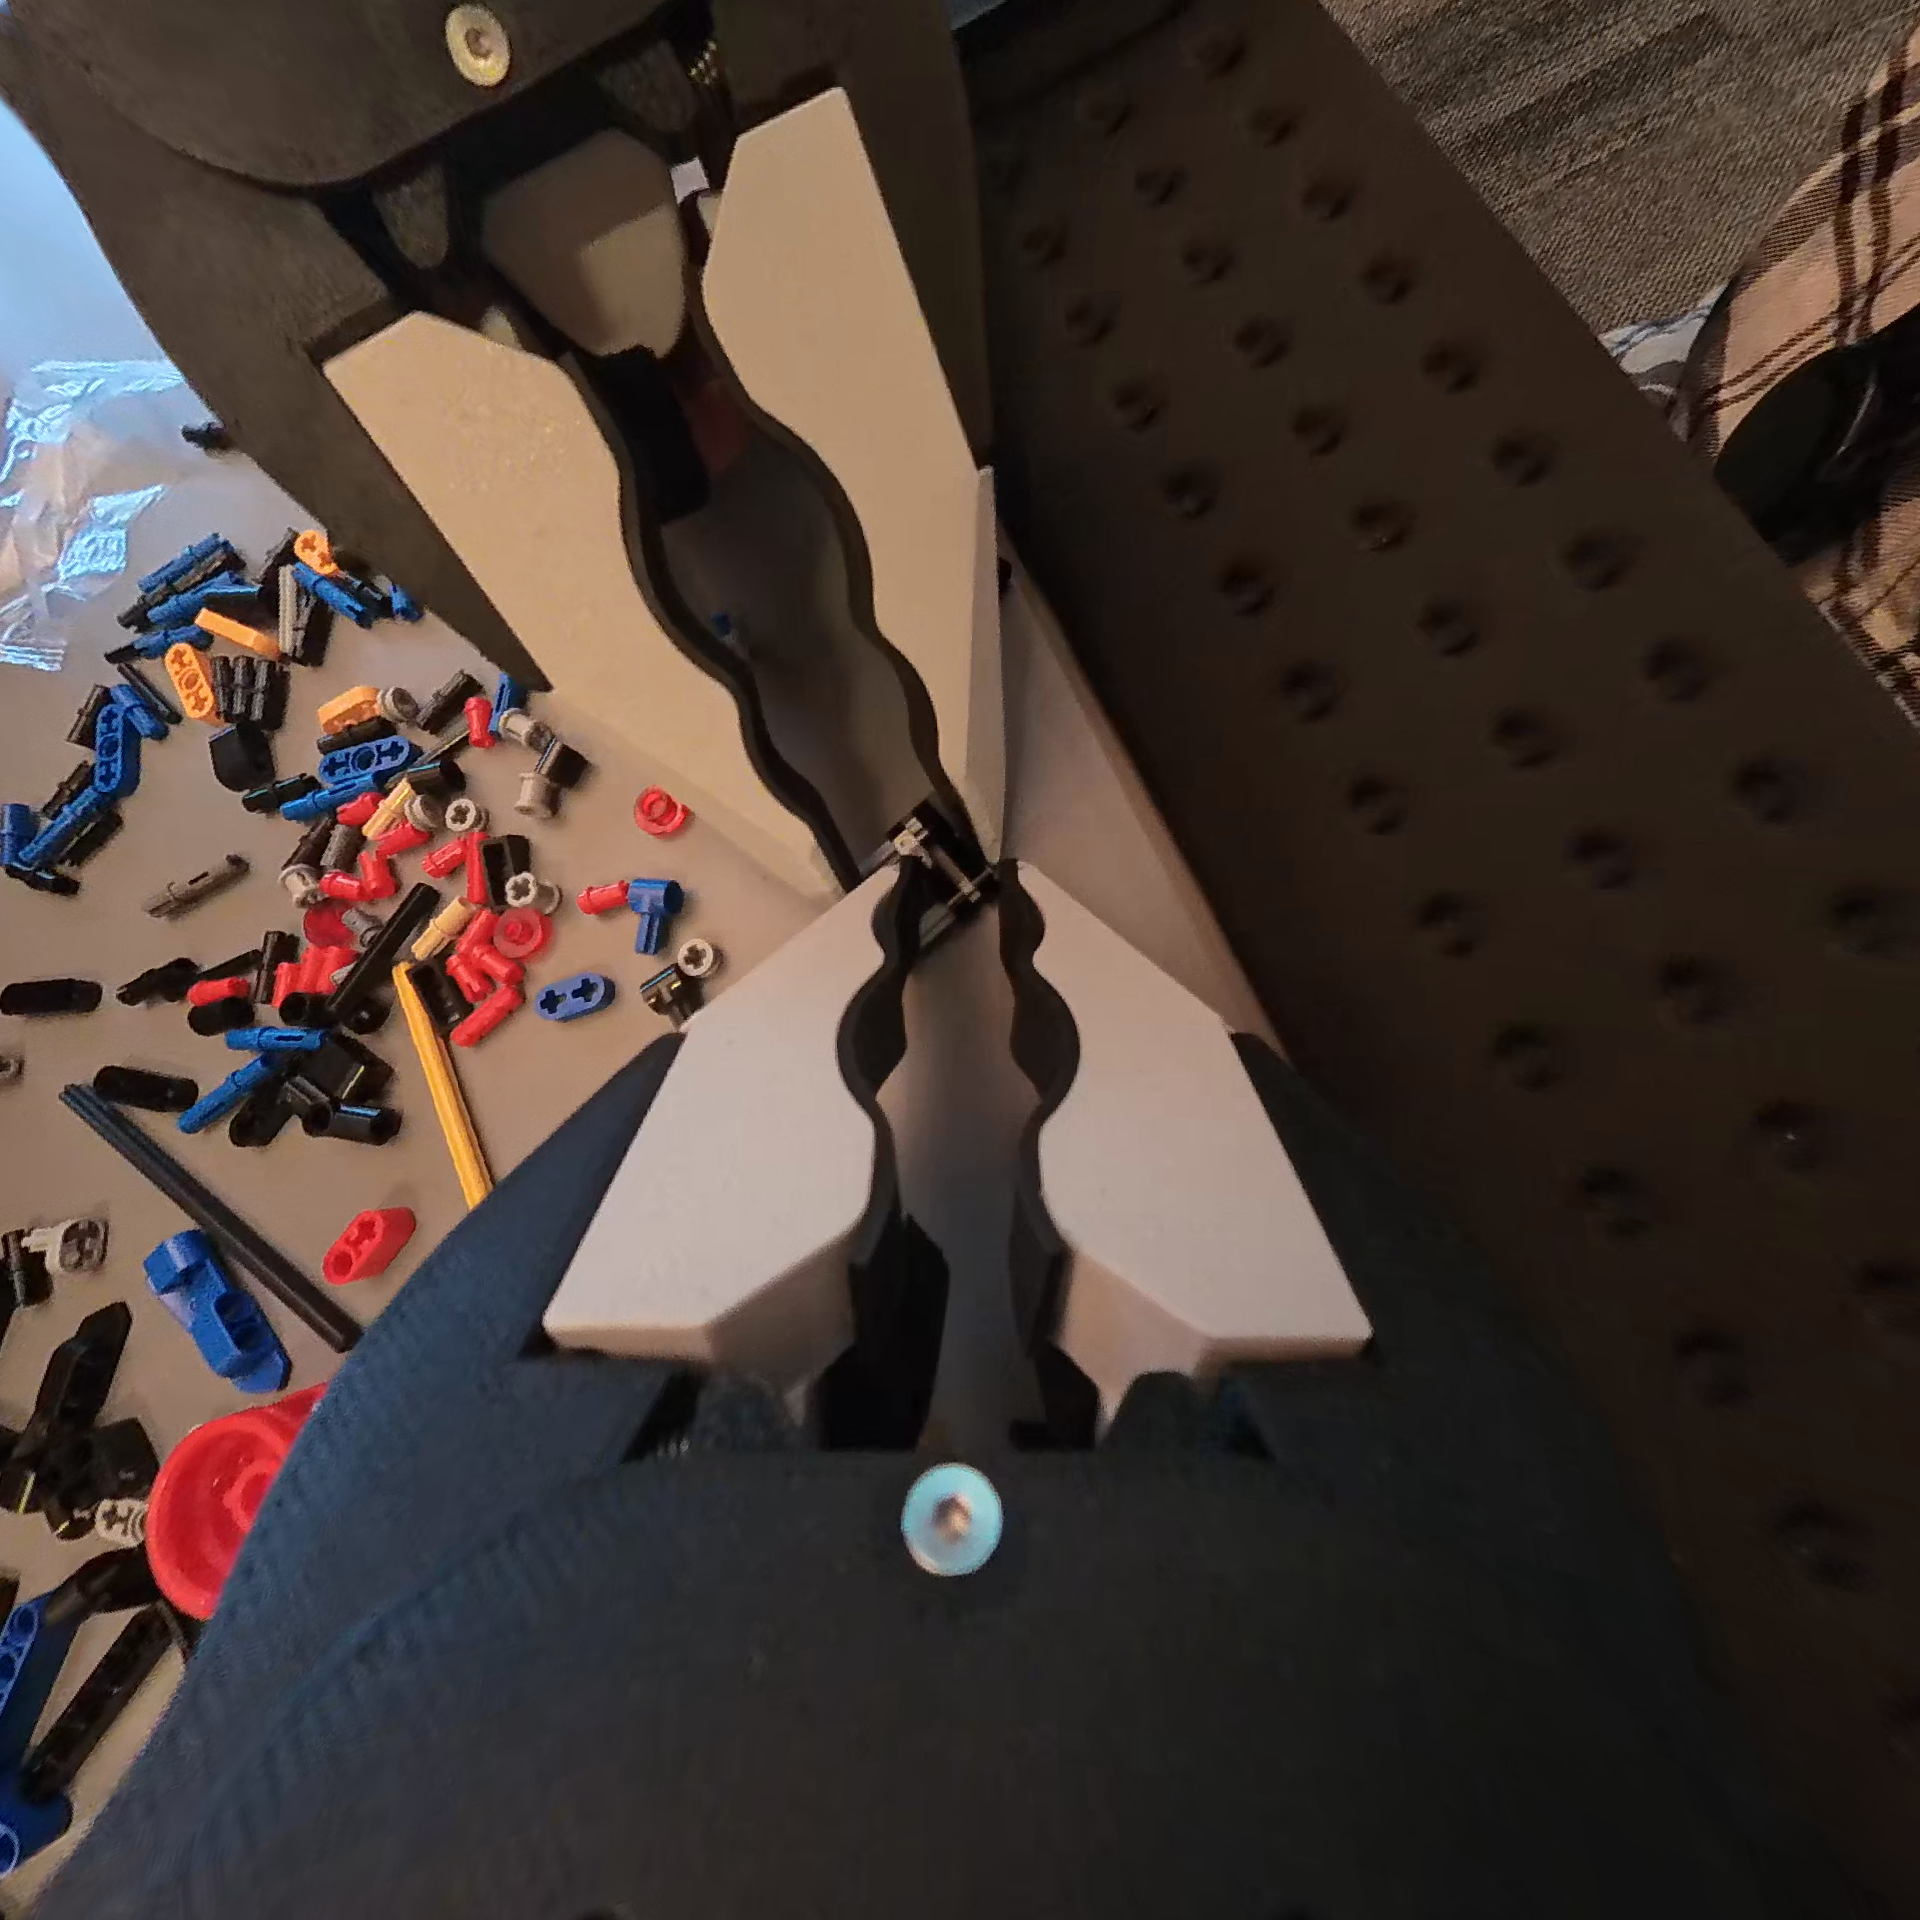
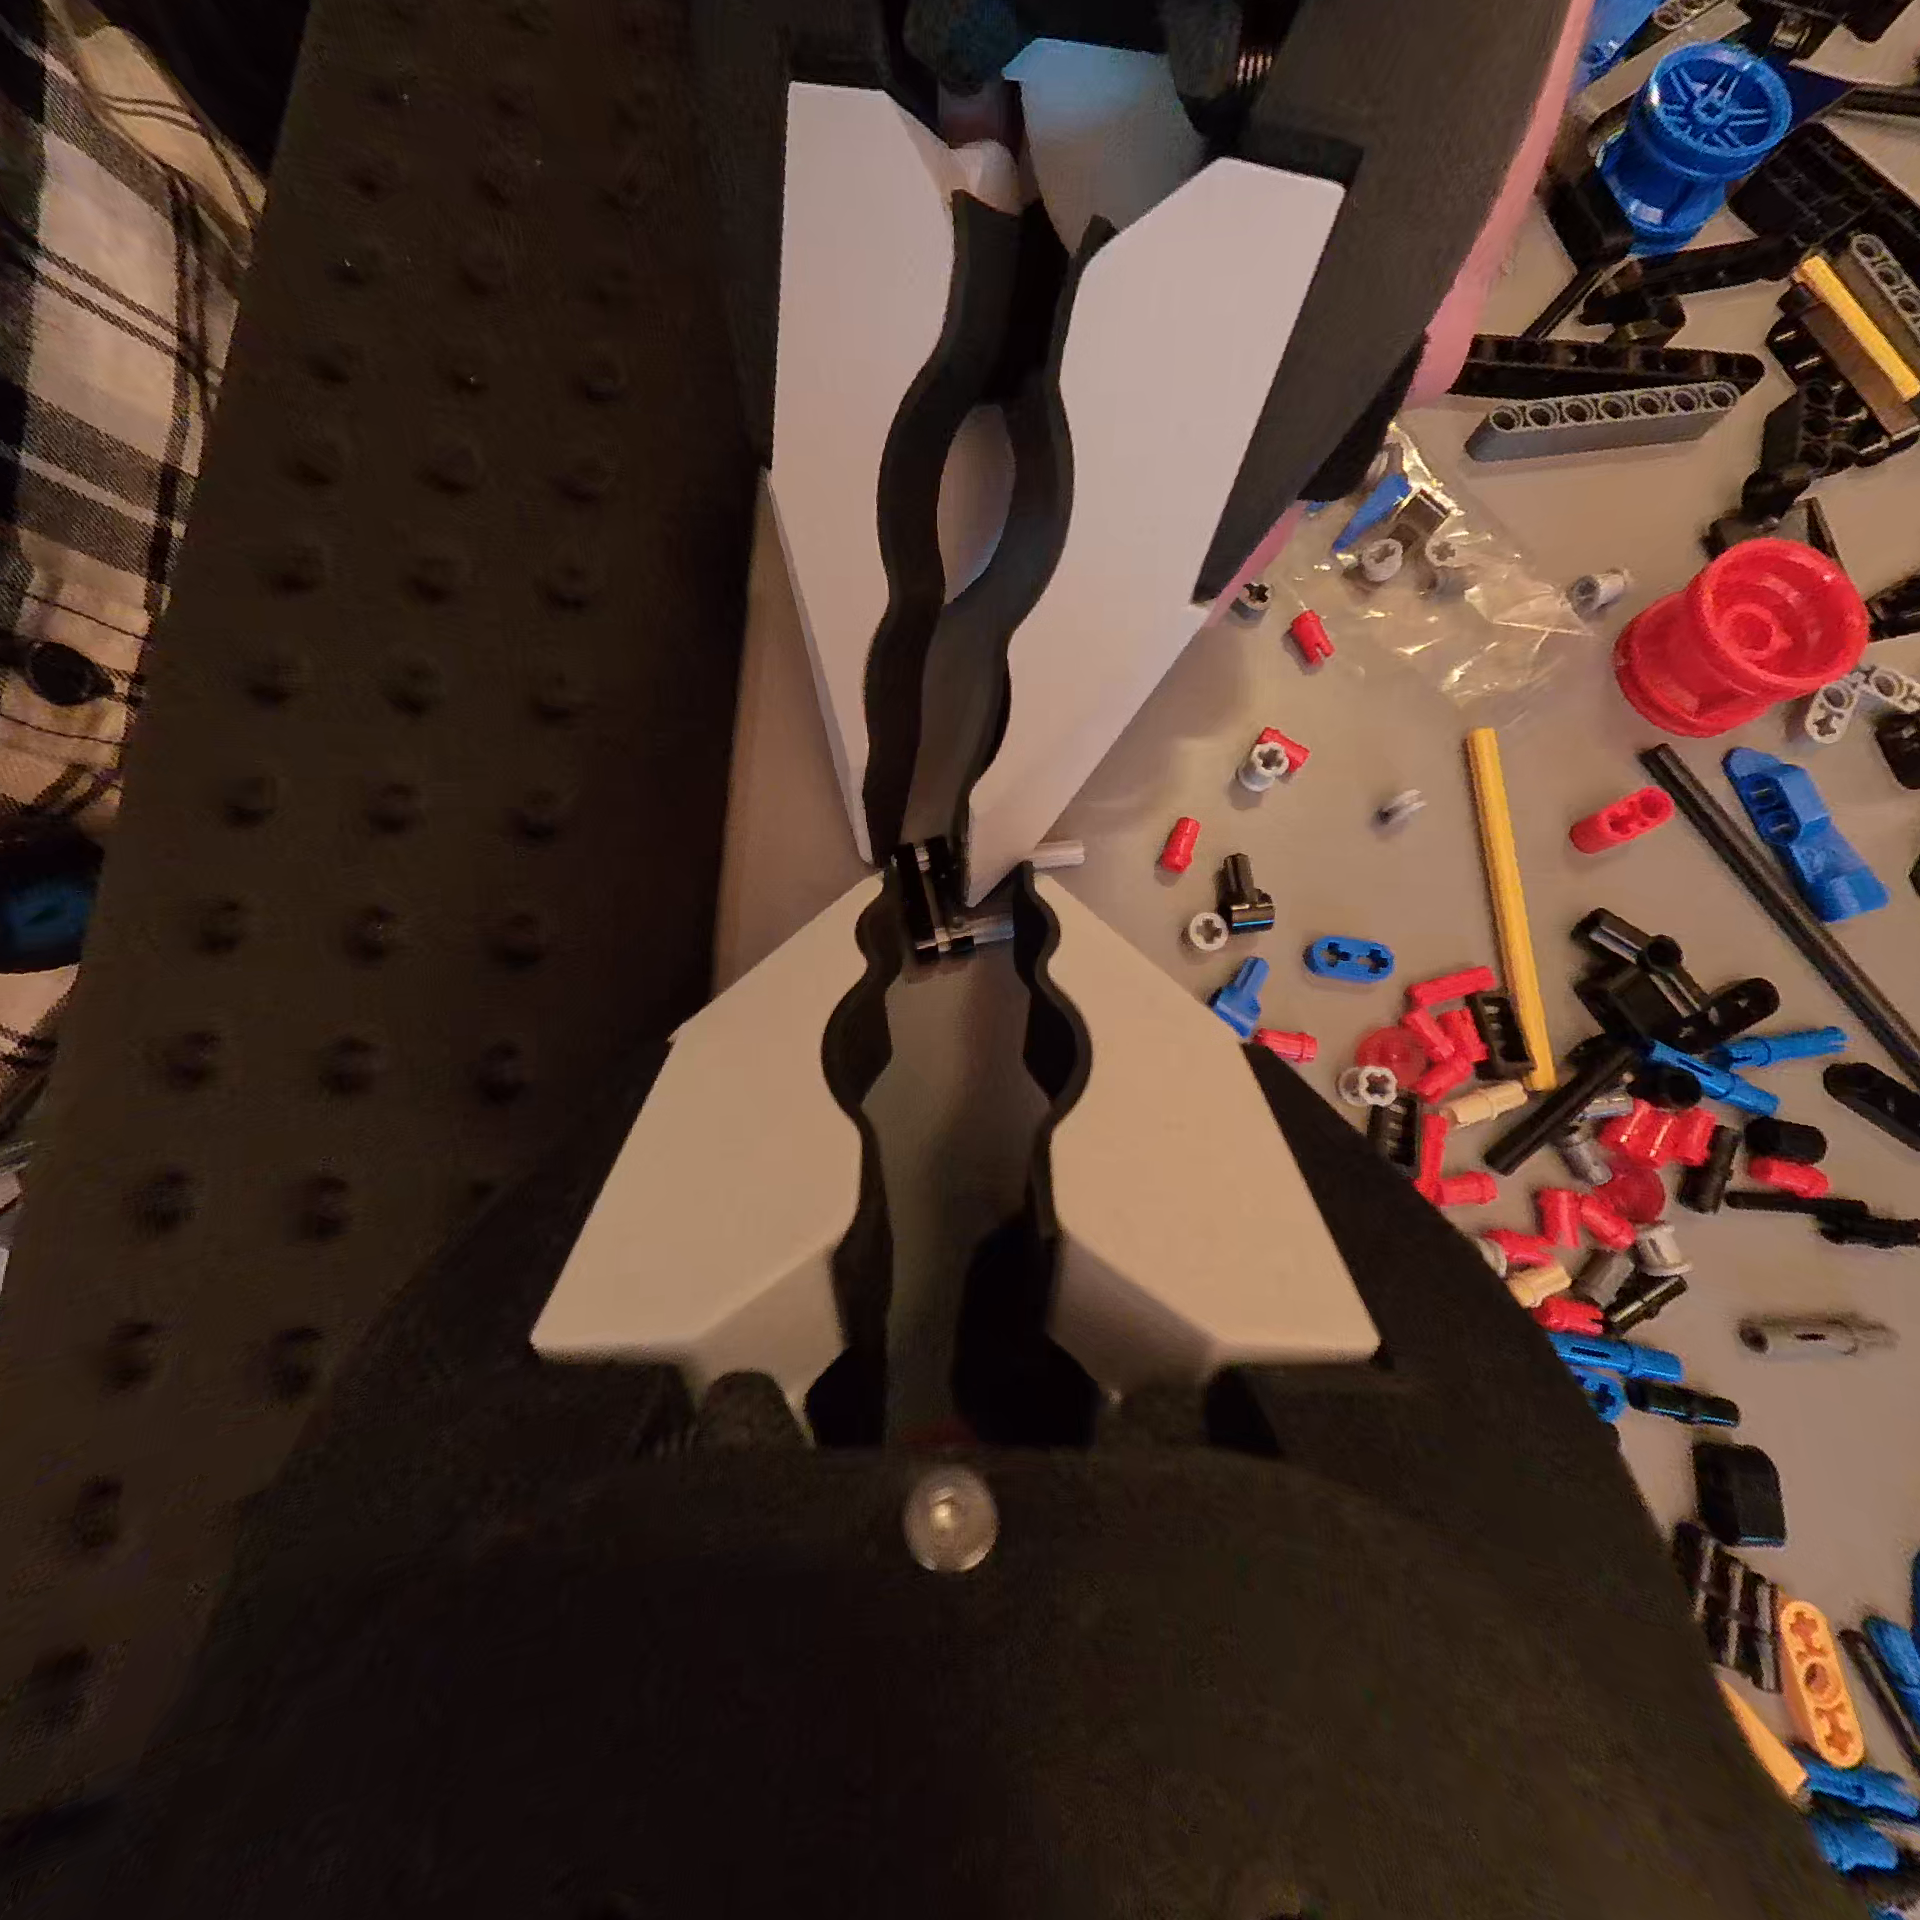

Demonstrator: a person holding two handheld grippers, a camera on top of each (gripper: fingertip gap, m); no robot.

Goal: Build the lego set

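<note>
A small black Lego piece with grey pins (image 1: 940, 873) hangs between the tips of both grippers above the table. My left gripper (image 1: 951, 883) comes up from the bottom of the left wrist view, its jaws closed on the piece. My right gripper (image 1: 925, 831) reaches in from the top, tip to tip with the left one. In the right wrist view the same black piece (image 2: 935, 904) sits between my right gripper (image 2: 945, 920) at the bottom and my left gripper (image 2: 920, 847) at the top. Both pinch it. The pads hide how its parts join.
Many loose red, blue and black pins and beams (image 1: 343, 883) lie on the grey table. Also there are a yellow axle (image 2: 1507, 883), a red wheel (image 2: 1745, 634), a blue wheel (image 2: 1704, 125) and a clear bag (image 2: 1455, 561). A black studded board (image 1: 1455, 727) is beside the grippers, with plaid cloth (image 2: 94, 312) beyond it. The tips of both grippers are at nearly the same place. The yellow axle (image 2: 1507, 883) is about 9 cm from my right fingertips. My left wrist view (image 1: 453, 1126) looks at it from another angle.
</note>
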